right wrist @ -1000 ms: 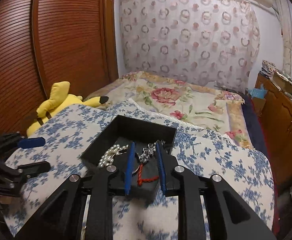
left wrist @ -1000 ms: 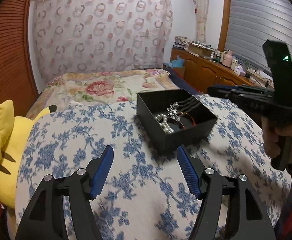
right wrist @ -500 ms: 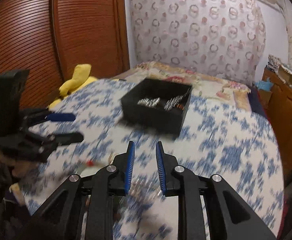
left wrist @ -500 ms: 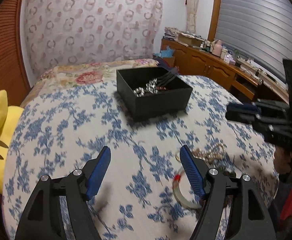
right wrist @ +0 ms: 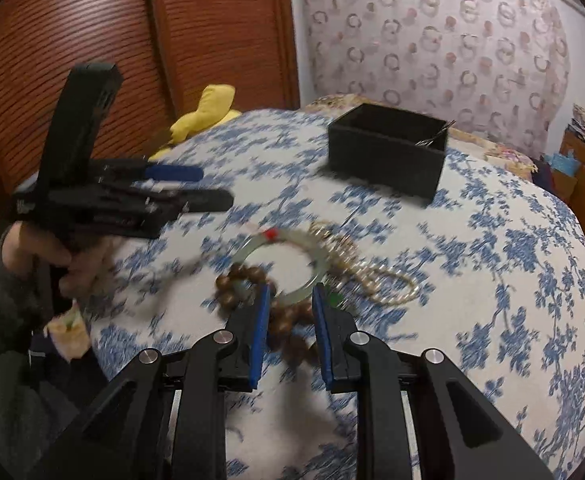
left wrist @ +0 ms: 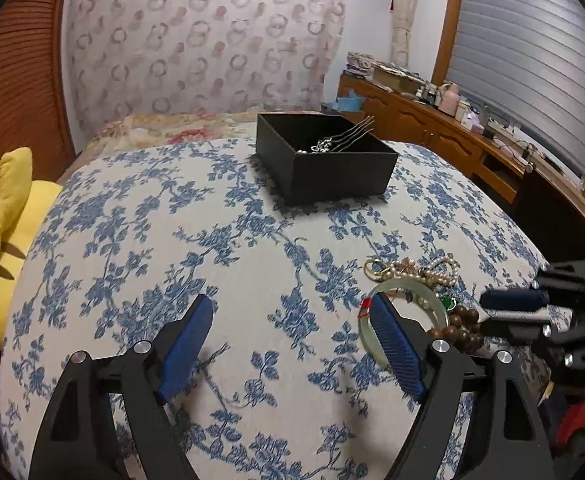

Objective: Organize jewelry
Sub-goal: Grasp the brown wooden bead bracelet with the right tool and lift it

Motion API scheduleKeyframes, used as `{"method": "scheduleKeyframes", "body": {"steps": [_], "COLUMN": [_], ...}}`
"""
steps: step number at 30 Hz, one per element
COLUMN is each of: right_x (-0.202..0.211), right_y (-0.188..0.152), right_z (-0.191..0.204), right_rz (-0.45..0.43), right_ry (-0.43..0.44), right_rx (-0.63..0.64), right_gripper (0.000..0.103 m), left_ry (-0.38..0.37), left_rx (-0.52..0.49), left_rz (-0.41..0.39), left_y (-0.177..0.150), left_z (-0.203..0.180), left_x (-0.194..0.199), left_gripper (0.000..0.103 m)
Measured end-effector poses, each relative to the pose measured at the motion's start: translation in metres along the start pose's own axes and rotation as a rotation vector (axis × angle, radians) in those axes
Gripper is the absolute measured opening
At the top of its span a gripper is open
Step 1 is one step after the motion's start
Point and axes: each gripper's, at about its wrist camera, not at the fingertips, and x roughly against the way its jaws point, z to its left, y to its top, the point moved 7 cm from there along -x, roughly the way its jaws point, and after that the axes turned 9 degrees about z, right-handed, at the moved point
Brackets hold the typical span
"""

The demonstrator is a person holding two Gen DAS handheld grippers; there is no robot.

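A black box [left wrist: 324, 160] holding silver hairpins and chains sits at the far side of the blue-flowered cloth; it also shows in the right wrist view [right wrist: 388, 148]. Near me lies a pile of jewelry: a pale green jade bangle [right wrist: 288, 258] [left wrist: 408, 292], a brown wooden bead bracelet [right wrist: 252, 288] [left wrist: 458, 326] and a pearl and gold chain [right wrist: 372, 272] [left wrist: 420, 270]. My right gripper [right wrist: 290, 300] is partly open just above the wooden beads. My left gripper [left wrist: 292, 320] is wide open and empty, left of the pile.
A yellow plush toy [left wrist: 0, 236] lies at the left edge of the cloth. A floral bedspread [left wrist: 160, 128] and patterned curtain lie behind the box. A wooden cabinet [left wrist: 432, 124] with clutter runs along the right wall.
Both grippers pulled back from the box toward the near edge. The jewelry pile came into view, and my right gripper has dropped over the wooden beads with its fingers slightly wider.
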Motion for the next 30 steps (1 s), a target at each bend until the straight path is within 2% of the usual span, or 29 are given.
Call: {"method": "scheduleKeyframes", "body": {"steps": [9, 15, 16, 17, 18, 21, 30], "right_x": [-0.014, -0.018, -0.018, -0.018, -0.018, -0.011, 0.043], "right_y": [-0.013, -0.011, -0.011, -0.011, -0.011, -0.008, 0.002], "right_z": [0.005, 0.007, 0.007, 0.007, 0.006, 0.001, -0.017], "right_rz": [0.072, 0.081, 0.079, 0.078, 0.078, 0.055, -0.079], "right_ry": [-0.014, -0.031, -0.034, -0.036, -0.035, -0.006, -0.026], "right_rx": [0.03, 0.064, 0.069, 0.073, 0.071, 0.027, -0.007], "right_gripper": [0.024, 0.025, 0.024, 0.017, 0.015, 0.015, 0.015], "left_ry": [0.009, 0.007, 0.007, 0.007, 0.007, 0.004, -0.016], "left_rx": [0.011, 0.006, 0.006, 0.006, 0.006, 0.003, -0.023], "left_rz": [-0.012, -0.014, -0.014, -0.014, -0.013, -0.013, 0.006], "left_y": [-0.002, -0.002, -0.002, -0.002, -0.002, -0.002, -0.006], "left_z": [0.003, 0.001, 0.001, 0.001, 0.001, -0.002, -0.018], "left_x": [0.004, 0.005, 0.005, 0.005, 0.005, 0.006, 0.003], "left_gripper": [0.089, 0.091, 0.091, 0.091, 0.091, 0.091, 0.091]}}
